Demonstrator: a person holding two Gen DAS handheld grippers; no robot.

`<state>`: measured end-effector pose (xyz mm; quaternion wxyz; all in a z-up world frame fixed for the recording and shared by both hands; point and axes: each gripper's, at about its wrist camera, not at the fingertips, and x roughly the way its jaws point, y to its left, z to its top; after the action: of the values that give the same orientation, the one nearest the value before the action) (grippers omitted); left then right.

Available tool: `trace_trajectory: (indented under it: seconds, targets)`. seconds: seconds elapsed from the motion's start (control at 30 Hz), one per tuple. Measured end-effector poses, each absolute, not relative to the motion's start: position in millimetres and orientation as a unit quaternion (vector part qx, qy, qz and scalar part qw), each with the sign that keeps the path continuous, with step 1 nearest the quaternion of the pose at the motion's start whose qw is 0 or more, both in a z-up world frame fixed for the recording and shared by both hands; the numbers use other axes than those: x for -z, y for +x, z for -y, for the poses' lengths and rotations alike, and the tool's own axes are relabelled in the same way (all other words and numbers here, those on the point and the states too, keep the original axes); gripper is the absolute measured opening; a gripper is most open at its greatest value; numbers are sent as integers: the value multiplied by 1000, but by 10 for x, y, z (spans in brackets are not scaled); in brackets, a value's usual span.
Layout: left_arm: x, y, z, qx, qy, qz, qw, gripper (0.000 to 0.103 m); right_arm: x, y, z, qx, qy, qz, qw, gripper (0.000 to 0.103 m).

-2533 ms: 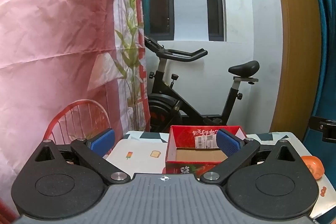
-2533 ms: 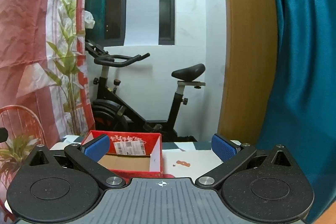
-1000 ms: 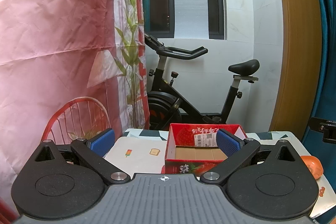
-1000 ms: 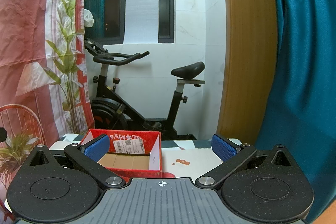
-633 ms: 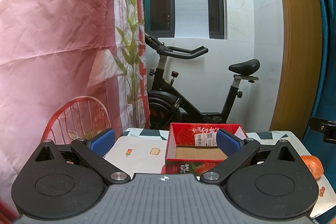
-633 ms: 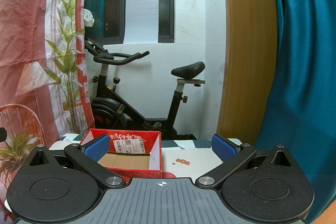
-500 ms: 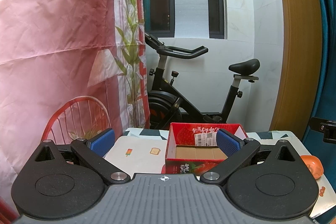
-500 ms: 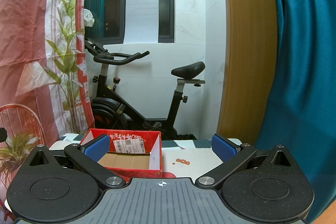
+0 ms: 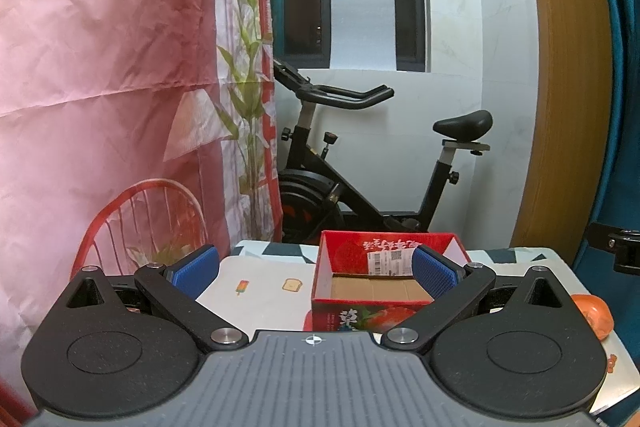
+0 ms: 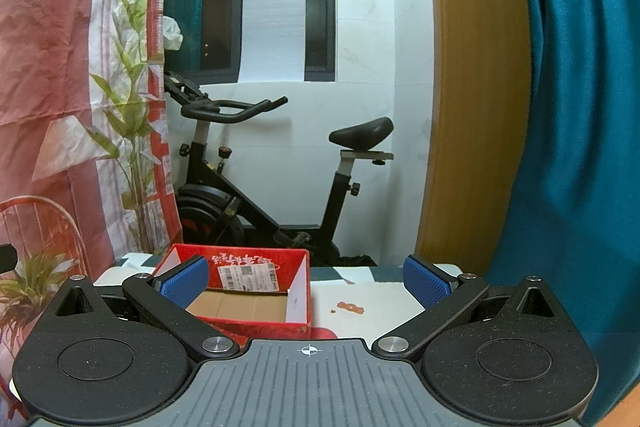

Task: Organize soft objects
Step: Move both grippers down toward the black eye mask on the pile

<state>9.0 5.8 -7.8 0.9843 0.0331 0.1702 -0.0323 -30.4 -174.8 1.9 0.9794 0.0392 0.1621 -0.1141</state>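
1. The left tongs [image 9: 316, 269] are held low over the near edge of a worktop [image 9: 260, 267] covered with a pale cloth printed with small food pictures. Their two blue ribbed pads are spread wide apart and hold nothing.
2. An open red cardboard box printed with strawberries [image 9: 384, 279] stands on the worktop ahead of the left tongs, at about 1 o'clock from the midpoint between the pads. The right-hand pad overlaps the box's right inner wall in the left wrist view; whether it touches cannot be told. The box's brown floor is bare where visible, with a white barcode label on its far inner wall.
3. A soft-looking round orange object [image 9: 592, 313] lies on the worktop at about 3 o'clock from the left tongs, outside the box, partly hidden behind the tongs' right arm.
4. The right tongs [image 10: 306, 281] are also spread wide and grip nothing. In the right wrist view the same red box sits at about 11 o'clock, with the left-hand pad overlapping its near left corner.
5. Behind the worktop stands a black exercise bike [image 9: 372, 167] against a white wall. A pink printed hanging cloth [image 9: 100, 67] fills the 9 o'clock side; a teal curtain [image 10: 568, 107] fills the 3 o'clock side.
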Motion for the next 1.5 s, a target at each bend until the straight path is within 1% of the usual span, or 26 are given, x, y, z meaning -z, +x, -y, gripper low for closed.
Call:
trace_trajectory:
  seconds: [0.33, 0.73, 0.97, 1.17, 1.27, 1.37, 1.5]
  targets:
    - [299, 328, -79, 41, 32, -220, 974, 103, 172, -296, 1793, 81, 66, -156, 982, 103]
    - [640, 620, -57, 63, 47, -260, 962, 103, 583, -35, 1797, 72, 75, -190, 976, 103]
    - [865, 814, -56, 53, 61, -268, 960, 103, 906, 70, 1870, 59, 93, -160, 981, 103]
    - [1149, 914, -154, 32, 23, -256, 966, 103, 1264, 238, 1896, 59, 97, -189, 975, 103]
    - [1306, 1007, -147, 19, 35, -269, 962, 103, 1457, 313, 1905, 50, 102, -192, 975, 103]
    - [1472, 1097, -158, 13, 43, -288, 957, 103, 1642, 416, 1868, 46, 85, -216, 972, 103]
    - [1695, 1154, -252, 21, 28, -315, 949, 103, 1887, 491, 1831, 49, 73, -241, 966, 103]
